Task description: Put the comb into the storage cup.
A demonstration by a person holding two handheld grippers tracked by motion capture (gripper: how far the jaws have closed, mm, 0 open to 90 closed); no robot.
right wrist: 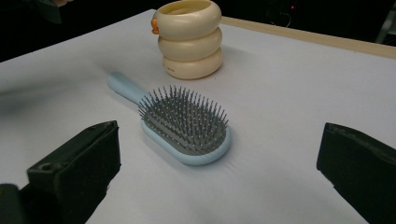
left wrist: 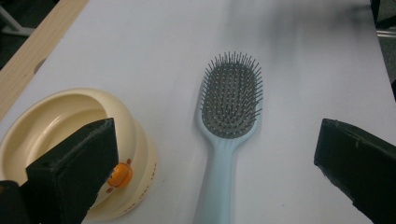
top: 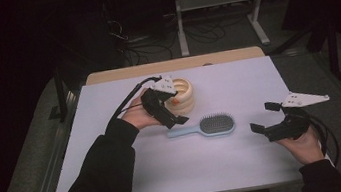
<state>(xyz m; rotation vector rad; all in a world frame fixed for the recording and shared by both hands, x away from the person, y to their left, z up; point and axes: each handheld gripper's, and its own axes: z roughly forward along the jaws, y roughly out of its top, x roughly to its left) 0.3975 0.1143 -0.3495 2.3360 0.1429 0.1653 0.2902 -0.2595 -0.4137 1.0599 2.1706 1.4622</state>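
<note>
A light blue hairbrush (top: pixel 204 127) with grey bristles lies bristles-up mid-table, its handle pointing left. Behind it stands a cream ribbed cup (top: pixel 185 93) with a small orange figure on its side. My left gripper (top: pixel 173 111) hovers open right in front of the cup, above the brush handle. In the left gripper view the brush (left wrist: pixel 231 98) lies between the wide-apart jaws and the cup (left wrist: pixel 56 116) sits behind the left jaw. My right gripper (top: pixel 264 116) is open to the right of the brush head, empty. The right gripper view faces the brush (right wrist: pixel 187 121) and cup (right wrist: pixel 189 39).
The white tabletop (top: pixel 237 81) ends in a wooden strip (top: pixel 174 65) at the back. Beyond it are a white stand's legs (top: pixel 181 24) and cables on the dark floor. Bare white surface lies in front of the brush.
</note>
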